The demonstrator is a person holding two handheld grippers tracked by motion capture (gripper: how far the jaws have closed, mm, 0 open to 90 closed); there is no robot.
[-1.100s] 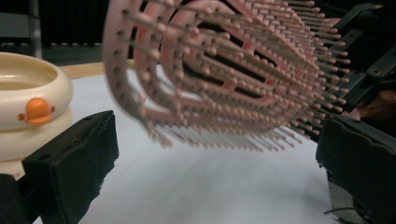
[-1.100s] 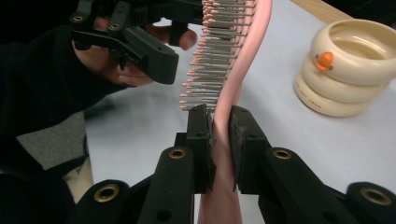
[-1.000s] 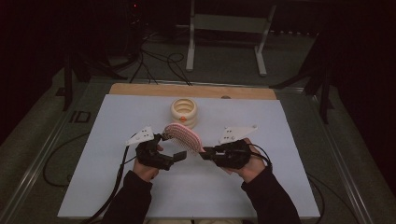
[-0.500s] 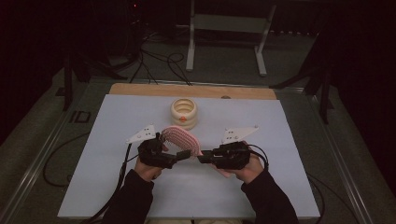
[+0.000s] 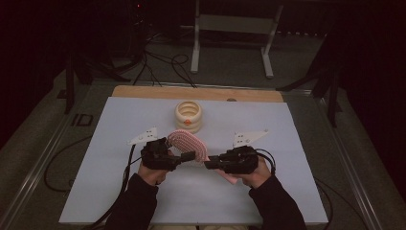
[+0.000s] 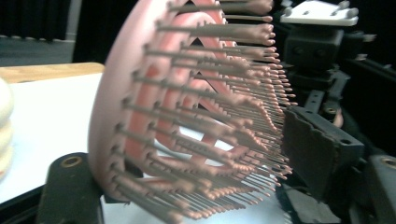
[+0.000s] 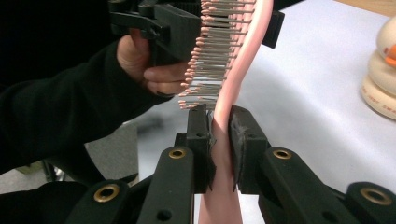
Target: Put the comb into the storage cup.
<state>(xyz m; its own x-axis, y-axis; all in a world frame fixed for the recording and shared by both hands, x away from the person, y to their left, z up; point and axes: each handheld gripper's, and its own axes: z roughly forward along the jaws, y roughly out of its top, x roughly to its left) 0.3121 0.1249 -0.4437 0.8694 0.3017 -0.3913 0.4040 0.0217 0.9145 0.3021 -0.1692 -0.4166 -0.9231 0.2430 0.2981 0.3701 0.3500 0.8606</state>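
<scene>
I count one pink hairbrush [image 5: 189, 142] held up over the middle of the tabletop [image 5: 306, 143], one cream stack of rounded rings [image 5: 188, 115] standing toward the far edge, and my two grippers. The brush is smooth plastic, oval and openwork, with rows of thin straight bristles, each tipped with a small ball. My right gripper [image 7: 219, 122] is clenched on its narrow neck just below the bristles, black ridged pads pressing both sides. My left gripper [image 6: 187, 177] has just been closing around the brush head: one jaw is behind the smooth back, the other in front of the bristle tips, but I cannot tell if both pads press yet.
</scene>
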